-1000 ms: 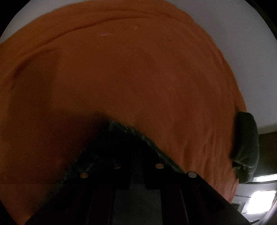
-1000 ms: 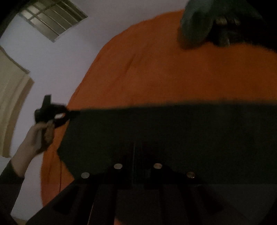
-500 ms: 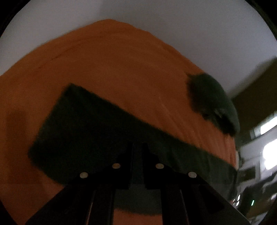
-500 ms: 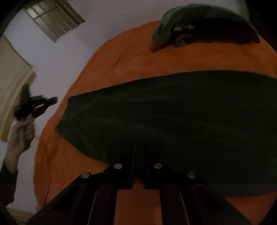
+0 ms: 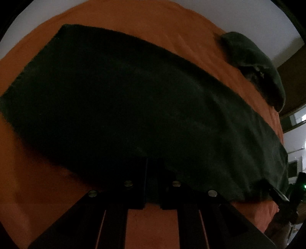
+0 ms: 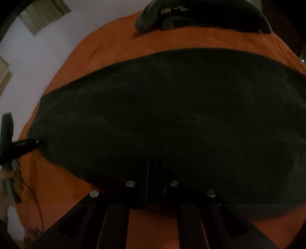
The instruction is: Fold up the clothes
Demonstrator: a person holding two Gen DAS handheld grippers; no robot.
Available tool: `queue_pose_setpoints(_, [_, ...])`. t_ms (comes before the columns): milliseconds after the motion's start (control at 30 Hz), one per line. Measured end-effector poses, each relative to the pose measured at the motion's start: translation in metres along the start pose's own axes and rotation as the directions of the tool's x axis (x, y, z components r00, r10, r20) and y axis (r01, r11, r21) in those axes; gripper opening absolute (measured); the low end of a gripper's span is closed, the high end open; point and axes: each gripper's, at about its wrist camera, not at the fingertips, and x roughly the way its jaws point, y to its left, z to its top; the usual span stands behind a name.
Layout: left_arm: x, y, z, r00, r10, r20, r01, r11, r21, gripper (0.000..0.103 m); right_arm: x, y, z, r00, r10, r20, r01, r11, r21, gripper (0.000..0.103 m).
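Note:
A dark green garment (image 5: 143, 99) (image 6: 172, 118) lies spread wide across the orange sheet (image 5: 172, 24) (image 6: 107, 47). My left gripper (image 5: 153, 162) is shut on the garment's near edge. In the right wrist view the left gripper (image 6: 32, 142) pinches the garment's left corner. My right gripper (image 6: 153, 160) is also shut on the near edge, further to the right. The cloth hides the tips of both pairs of fingers. A second dark green garment (image 5: 254, 63) (image 6: 200, 17) lies bunched in a heap at the far side of the sheet.
The sheet ends at a white wall (image 5: 258, 17) behind and on the left (image 6: 28, 63). A window (image 6: 44, 17) is high on the left, dark furniture (image 5: 292, 76) on the right. A hand (image 6: 7, 176) and a thin red cable (image 6: 36, 201) are at the sheet's left edge.
Only a corner of the garment showed in the left wrist view; it now lies spread across the sheet. The left gripper has swung out to the left and lower, drawing the cloth flat.

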Motion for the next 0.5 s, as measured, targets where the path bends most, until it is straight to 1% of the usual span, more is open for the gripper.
queue_pose_setpoints(67, [-0.012, -0.014, -0.005, 0.998, -0.035, 0.043, 0.035, 0.999, 0.003, 0.01, -0.014, 0.02, 0.006, 0.999, 0.007, 0.053, -0.004, 0.998, -0.058, 0.005])
queue_pose_setpoints(100, [-0.017, -0.026, -0.008, 0.997, -0.045, 0.067, 0.044, 0.999, 0.019, 0.01, -0.02, 0.03, 0.009, 0.997, 0.01, 0.079, -0.002, 0.996, -0.089, 0.005])
queue_pose_setpoints(200, [-0.027, -0.066, -0.018, 0.987, -0.062, 0.146, 0.046, 0.993, 0.106, 0.01, -0.026, 0.05, 0.018, 0.993, -0.006, 0.116, 0.022, 0.991, -0.13, 0.005])
queue_pose_setpoints(233, [-0.027, -0.077, -0.023, 0.985, -0.068, 0.158, 0.046, 0.989, 0.142, 0.01, -0.025, 0.054, 0.02, 0.993, -0.019, 0.119, 0.035, 0.991, -0.132, 0.005])
queue_pose_setpoints(267, [-0.029, -0.078, -0.028, 0.985, -0.073, 0.154, 0.048, 0.986, 0.162, 0.01, -0.023, 0.056, 0.022, 0.992, -0.034, 0.119, 0.049, 0.991, -0.126, 0.005])
queue_pose_setpoints(367, [-0.032, -0.083, -0.042, 0.986, -0.086, 0.139, 0.055, 0.975, 0.215, 0.01, -0.019, 0.061, 0.028, 0.992, -0.048, 0.116, 0.058, 0.995, -0.083, 0.005])
queue_pose_setpoints(467, [-0.027, -0.086, -0.06, 0.991, -0.092, 0.101, 0.069, 0.973, 0.218, 0.01, -0.014, 0.057, 0.03, 0.992, -0.054, 0.113, 0.058, 0.998, -0.033, 0.005])
queue_pose_setpoints(500, [-0.026, -0.087, -0.063, 0.992, -0.086, 0.092, 0.064, 0.972, 0.227, 0.01, -0.02, 0.052, 0.027, 0.992, -0.056, 0.112, 0.058, 0.998, -0.017, 0.005])
